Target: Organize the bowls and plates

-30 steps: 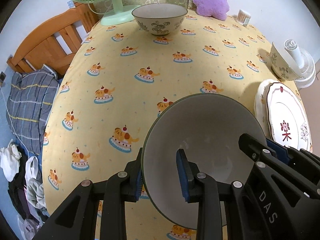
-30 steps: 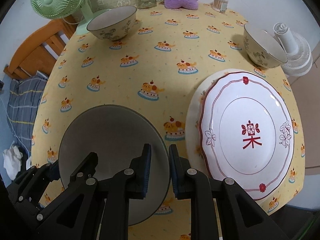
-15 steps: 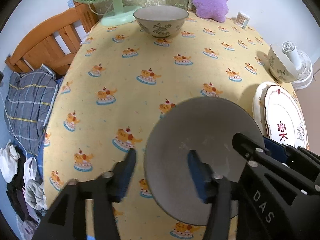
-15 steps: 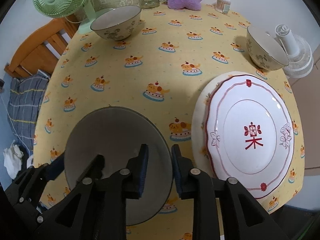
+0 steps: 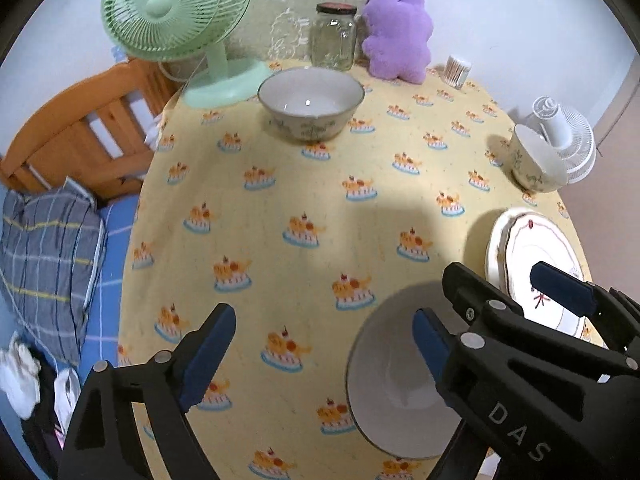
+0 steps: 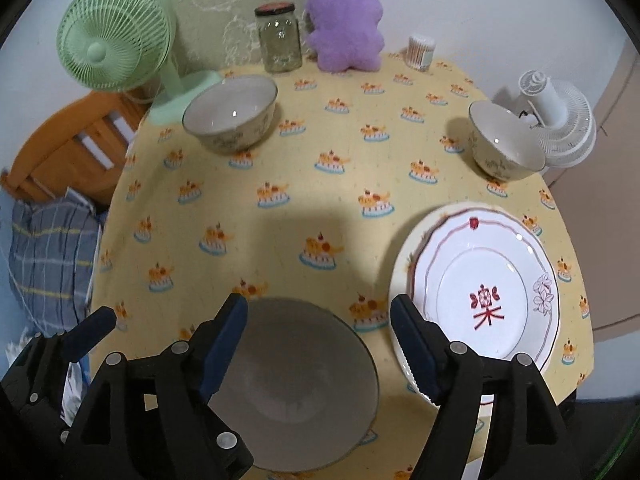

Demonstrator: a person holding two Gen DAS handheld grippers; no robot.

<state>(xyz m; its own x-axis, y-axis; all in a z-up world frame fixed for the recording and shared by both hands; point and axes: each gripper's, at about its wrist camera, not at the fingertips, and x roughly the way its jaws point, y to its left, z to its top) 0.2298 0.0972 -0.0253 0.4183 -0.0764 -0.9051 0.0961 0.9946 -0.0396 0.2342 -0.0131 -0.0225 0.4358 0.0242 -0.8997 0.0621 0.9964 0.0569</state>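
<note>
Your left gripper (image 5: 324, 352) has its fingers (image 5: 208, 354) released and still spreading, nothing pressed between them; the grey bowl (image 5: 394, 384) sits on the counter (image 5: 320, 200) with its near rim under the right-hand finger, which does not appear to grip it. Your right gripper (image 6: 320, 350) is likewise let go and widening, its fingers (image 6: 224, 344) standing either side of the same grey bowl's (image 6: 296, 384) far rim without clamping it. In the right wrist view the bowl lies at six o'clock on the yellow cloth, and just beside it at four o'clock rests a stack of plates (image 6: 484, 292), the top one white with a red mark. A patterned bowl (image 6: 232, 114) stands at eleven o'clock, well apart, and a second patterned bowl (image 6: 506, 146) at two o'clock by a white fan (image 6: 560, 120). Along the far edge at twelve o'clock are a green fan (image 6: 116, 44), a jar (image 6: 280, 38), a purple plush (image 6: 346, 20) and a small tub of swabs (image 6: 420, 51). Off the counter at nine o'clock are a wooden bed frame (image 6: 72, 148) and a plaid pillow (image 6: 48, 260).
</note>
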